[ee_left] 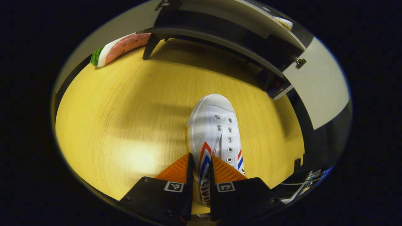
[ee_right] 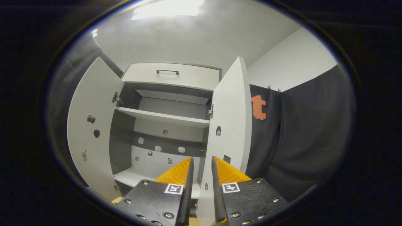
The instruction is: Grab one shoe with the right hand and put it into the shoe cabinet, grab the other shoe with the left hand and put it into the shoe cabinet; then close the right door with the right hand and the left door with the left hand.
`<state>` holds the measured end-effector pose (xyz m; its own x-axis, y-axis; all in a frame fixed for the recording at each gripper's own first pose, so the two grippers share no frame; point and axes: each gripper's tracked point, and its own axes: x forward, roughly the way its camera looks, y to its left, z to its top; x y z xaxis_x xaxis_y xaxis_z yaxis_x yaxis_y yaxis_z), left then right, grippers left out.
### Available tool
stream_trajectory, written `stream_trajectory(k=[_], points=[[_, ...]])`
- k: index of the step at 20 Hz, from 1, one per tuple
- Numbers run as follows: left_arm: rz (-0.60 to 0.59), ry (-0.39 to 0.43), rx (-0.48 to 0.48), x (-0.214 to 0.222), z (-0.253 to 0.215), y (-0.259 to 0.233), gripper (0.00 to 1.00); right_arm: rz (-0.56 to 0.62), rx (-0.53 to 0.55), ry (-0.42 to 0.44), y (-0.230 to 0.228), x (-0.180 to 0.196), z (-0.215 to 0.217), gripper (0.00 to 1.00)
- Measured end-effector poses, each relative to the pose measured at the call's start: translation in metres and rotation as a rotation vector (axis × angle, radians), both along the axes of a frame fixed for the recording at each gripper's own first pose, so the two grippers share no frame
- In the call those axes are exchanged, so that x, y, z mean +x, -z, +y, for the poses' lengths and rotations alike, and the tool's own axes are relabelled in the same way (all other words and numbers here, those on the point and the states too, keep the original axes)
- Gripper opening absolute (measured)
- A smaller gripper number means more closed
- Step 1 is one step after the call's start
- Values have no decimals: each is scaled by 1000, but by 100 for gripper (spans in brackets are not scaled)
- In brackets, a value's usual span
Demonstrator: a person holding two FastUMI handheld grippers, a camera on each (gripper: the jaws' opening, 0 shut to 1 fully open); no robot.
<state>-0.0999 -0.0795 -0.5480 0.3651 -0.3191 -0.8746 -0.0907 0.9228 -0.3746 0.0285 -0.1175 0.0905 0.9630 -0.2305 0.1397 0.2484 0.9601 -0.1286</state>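
— Yellow wood-grain floor [ee_left: 125, 125] spreads under us in the left gripper view. What do we have in the left gripper [ee_left: 200, 169]?

— We have the white canvas shoe with red and blue stripes and metal eyelets [ee_left: 216, 131]. Our two fingers are clamped on its side wall near the heel, one on each face of the canvas, and the toe points away from us toward the white shoe cabinet with dark edges [ee_left: 317, 84].

— Where does the cabinet sit from there?

— Up and to the right, with its dark underside and a leg over the floor. At the far left edge we see a pink, white and green mat [ee_left: 121, 48] lying on the floor.

— And the right gripper [ee_right: 201, 171]?

— In the right gripper view it points at the open cabinet. We see the white left door [ee_right: 94, 125] swung wide, the white right door [ee_right: 230, 125] standing nearly edge-on, a white shelf [ee_right: 163, 117] inside, and a drawer with a metal handle [ee_right: 168, 72] on top. Our fingers stand a narrow gap apart, and the right door's edge appears between them; we cannot tell whether they press on it.

— Behind it?

— Black cloth wall [ee_right: 307, 131].
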Motion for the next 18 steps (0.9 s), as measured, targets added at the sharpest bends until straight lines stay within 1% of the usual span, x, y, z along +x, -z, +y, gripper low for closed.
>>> stream_trajectory(k=[2,3,4,5,6,7,8,9,10,12,13,14,15,16,17,18], points=[[7,17,12,0,2,-3,17,-8,-1,-1,-3,-1,-1,30],[-3,41,33,3,4,-5,16,-10,-3,0,-4,-2,-3,30],[-19,72,75,6,8,-8,13,-12,-5,3,-4,-3,-5,30],[-48,109,122,12,12,-14,13,-13,-6,5,-5,-3,-7,30],[-89,128,154,21,14,-25,10,-15,-4,7,-5,-3,-8,27],[-123,138,167,30,15,-42,10,-18,-1,9,-5,-2,-10,27],[-161,137,167,41,16,-60,10,-21,4,10,-5,-3,-11,30],[-200,135,165,44,21,-79,10,-23,7,11,-5,-3,-12,27],[-249,132,164,52,27,-102,10,-27,10,11,-6,-4,-13,30],[-351,129,158,67,33,-150,10,-37,18,7,-7,-6,-14,30],[-404,126,152,60,37,-167,10,-41,22,7,-8,-7,-15,30],[-455,122,146,54,38,-170,10,-45,24,7,-9,-8,-15,27],[-502,114,138,50,39,-177,10,-51,24,10,-10,-9,-16,27],[-546,107,129,41,37,-164,9,-57,22,13,-11,-10,-18,27],[-589,101,119,37,37,-163,10,-62,21,16,-12,-11,-19,30],[-626,92,108,32,37,-160,9,-67,21,19,-14,-14,-20,27]])
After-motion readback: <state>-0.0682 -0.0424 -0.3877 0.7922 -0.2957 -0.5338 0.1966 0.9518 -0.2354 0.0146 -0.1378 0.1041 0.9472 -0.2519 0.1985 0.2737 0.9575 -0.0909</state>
